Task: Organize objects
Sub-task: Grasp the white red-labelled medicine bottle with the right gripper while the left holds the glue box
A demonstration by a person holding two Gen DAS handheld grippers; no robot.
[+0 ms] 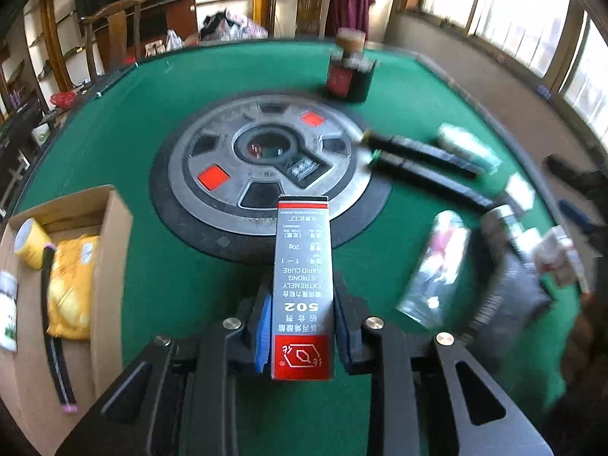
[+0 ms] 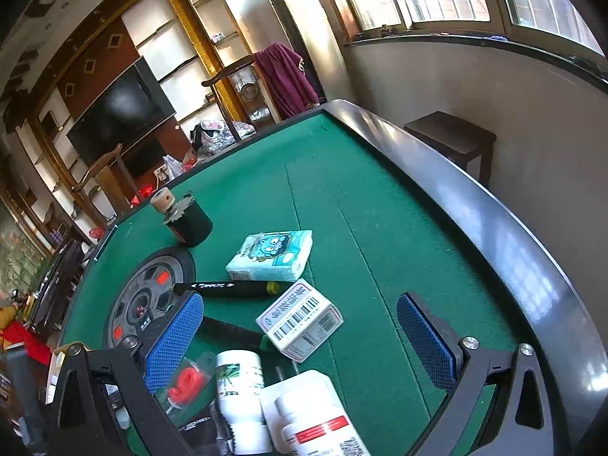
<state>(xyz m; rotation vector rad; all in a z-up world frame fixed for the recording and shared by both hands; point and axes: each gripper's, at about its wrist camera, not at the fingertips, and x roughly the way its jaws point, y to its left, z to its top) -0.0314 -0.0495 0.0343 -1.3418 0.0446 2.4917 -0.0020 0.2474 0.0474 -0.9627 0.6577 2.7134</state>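
Observation:
My left gripper [image 1: 302, 304] is shut on a slim grey and red glue box [image 1: 303, 266] marked 502. Both blue pads press its sides, and it hangs above the green felt table [image 1: 133, 144]. An open cardboard box [image 1: 114, 243] sits at the left and holds a yellow tube [image 1: 32, 243], a yellow snack bag [image 1: 72, 285] and a black pen [image 1: 53, 326]. My right gripper [image 2: 304, 328] is open above a white barcode box [image 2: 300, 317], touching nothing. A tissue pack [image 2: 271, 254], a black marker [image 2: 228, 288] and white bottles [image 2: 239, 376] lie around it.
A round grey disc [image 1: 266, 167] fills the table's middle. At the far side stands a black cup [image 1: 349, 76] with a wooden spool on top. Markers [image 1: 425, 152], a clear packet [image 1: 437, 266] and small boxes crowd the right side. The table has a raised dark rim [image 2: 475, 197].

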